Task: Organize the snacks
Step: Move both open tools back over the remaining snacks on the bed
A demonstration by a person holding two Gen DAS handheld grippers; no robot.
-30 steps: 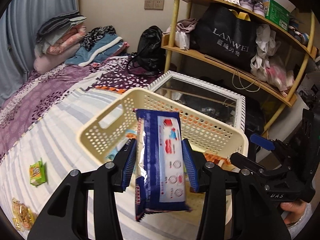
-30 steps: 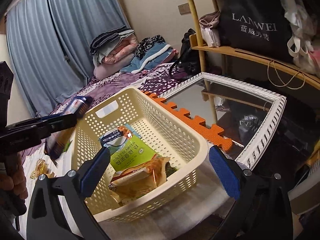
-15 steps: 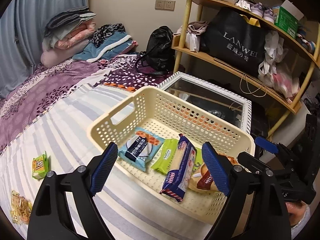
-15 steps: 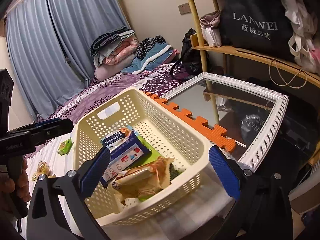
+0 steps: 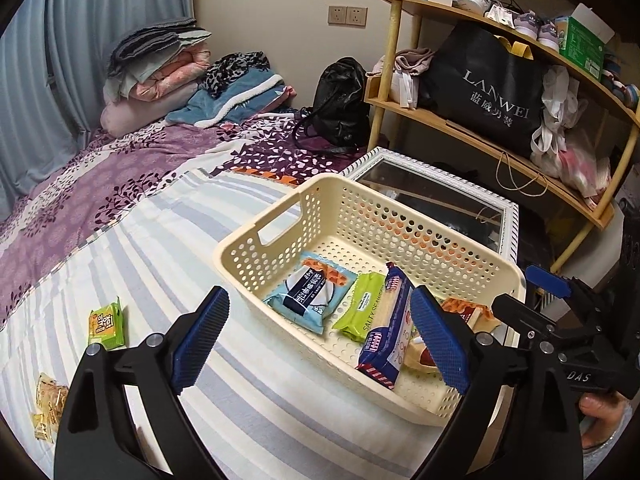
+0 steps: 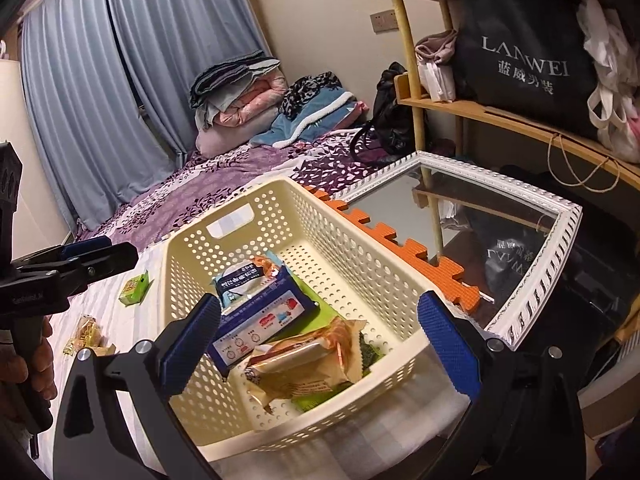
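Observation:
A cream perforated basket [image 5: 260, 236] [image 6: 360, 256] sits on the striped bed. Inside it lie a dark blue snack pack [image 5: 386, 324] [image 6: 260, 320], a light blue pack [image 5: 310, 298], a green seaweed pack [image 5: 362, 310] and an orange-wrapped pack [image 6: 304, 360]. My left gripper [image 5: 320, 336] hovers at the basket's near side; its jaws are opening, with nothing pressed between the pads. My right gripper [image 6: 320, 344] stands open over the basket's near corner, holding nothing. On the bed left of the basket lie a small green packet [image 5: 106, 322] [image 6: 135, 289] and yellow packets [image 5: 48, 404] [image 6: 86, 334].
A white-framed mirror [image 5: 440, 196] [image 6: 520, 216] lies flat beyond the basket, with an orange foam mat edge [image 6: 400, 248] beside it. A wooden shelf [image 5: 480, 144] holds a black bag and clutter. Folded blankets [image 5: 160, 64] and a black backpack [image 5: 340, 100] rest at the bed's far end.
My left gripper opened and let go of the dark blue pack, which dropped into the basket. The left gripper then drew back from the basket. The right gripper stayed put.

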